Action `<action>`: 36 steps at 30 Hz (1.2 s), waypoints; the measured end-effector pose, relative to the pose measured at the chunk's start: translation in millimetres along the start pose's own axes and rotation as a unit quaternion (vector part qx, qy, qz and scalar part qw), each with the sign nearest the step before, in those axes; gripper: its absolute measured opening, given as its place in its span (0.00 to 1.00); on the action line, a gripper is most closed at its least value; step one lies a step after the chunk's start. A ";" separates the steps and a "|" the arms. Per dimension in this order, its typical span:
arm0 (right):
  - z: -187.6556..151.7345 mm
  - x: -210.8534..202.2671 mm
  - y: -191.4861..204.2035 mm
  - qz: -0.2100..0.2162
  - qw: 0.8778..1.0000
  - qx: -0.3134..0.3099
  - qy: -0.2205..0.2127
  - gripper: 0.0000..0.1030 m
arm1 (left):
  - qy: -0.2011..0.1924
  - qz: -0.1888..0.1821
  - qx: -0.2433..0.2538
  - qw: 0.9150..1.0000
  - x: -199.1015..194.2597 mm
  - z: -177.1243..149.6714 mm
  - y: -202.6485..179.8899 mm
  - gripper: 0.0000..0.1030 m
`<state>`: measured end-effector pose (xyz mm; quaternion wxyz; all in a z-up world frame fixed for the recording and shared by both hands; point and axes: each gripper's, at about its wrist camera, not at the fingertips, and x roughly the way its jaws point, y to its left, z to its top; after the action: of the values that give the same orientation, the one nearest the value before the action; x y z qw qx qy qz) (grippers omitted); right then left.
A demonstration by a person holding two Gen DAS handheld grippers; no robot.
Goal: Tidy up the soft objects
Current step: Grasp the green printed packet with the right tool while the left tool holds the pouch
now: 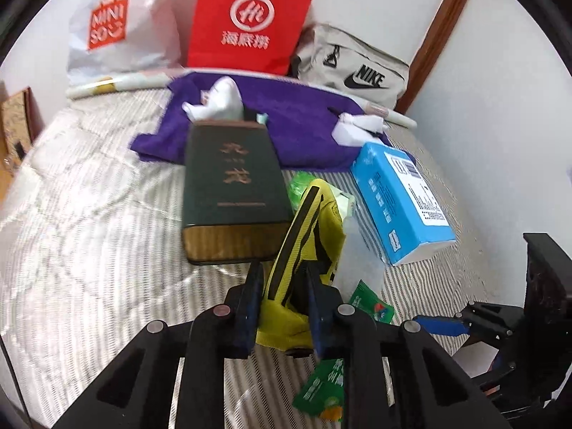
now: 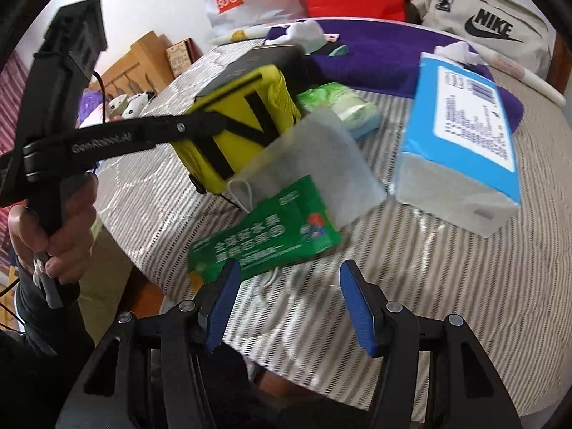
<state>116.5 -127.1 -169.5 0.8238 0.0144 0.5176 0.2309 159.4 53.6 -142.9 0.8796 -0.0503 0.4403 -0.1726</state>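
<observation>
left gripper [image 1: 282,279] clamps yellow pouch [image 1: 304,236], pouch btm hidden by fingers.

Striped bed sheet [image 1: 89,232] covers the mattress. Along the back wall [image 1: 500,89] stand three bags: white Miniso bag [image 1: 114,32] at left, red paper bag [image 1: 250,21] in the middle touching it, and beige Nike bag [image 1: 354,68] at right, just beside the brown wood trim [image 1: 447,25]. A pale roll [image 1: 118,84] lies in front of the Miniso bag. A dark green box [image 1: 232,186] with gold lettering lies flat mid-bed. A wooden cabinet [image 2: 143,60] stands off the bed's far left side, with a small patterned box [image 2: 180,58] beside it.
</observation>
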 end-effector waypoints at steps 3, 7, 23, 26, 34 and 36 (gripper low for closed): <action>-0.6 2.9 7.5 0.013 1.000 0.000 0.004 0.56 | -0.015 0.021 0.005 1.000 -13.2 -3.4 1.1 0.21; -0.6 11.7 13.8 0.024 1.000 0.008 0.015 0.56 | -0.021 0.031 -0.001 0.999 -22.6 -9.5 7.5 0.21; 29.2 41.9 33.6 -0.043 0.999 0.012 0.018 0.58 | -0.015 0.024 -0.029 0.999 -23.4 -26.7 33.6 0.22; 34.1 45.1 36.7 -0.062 0.998 0.016 0.017 0.58 | -0.012 0.012 -0.032 0.999 -20.8 -27.6 34.3 0.22; 41.1 58.3 48.8 -0.102 0.995 -0.002 0.004 0.59 | -0.004 0.007 -0.044 0.999 -15.9 -31.8 38.4 0.22; 37.8 58.7 49.6 -0.120 0.992 -0.029 0.011 0.59 | -0.003 0.007 -0.049 0.999 -15.8 -32.1 41.2 0.22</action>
<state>151.8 -51.4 -188.5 0.8401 -0.0741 0.5175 0.1449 136.0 99.7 -160.4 0.8785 -0.0910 0.4460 -0.1449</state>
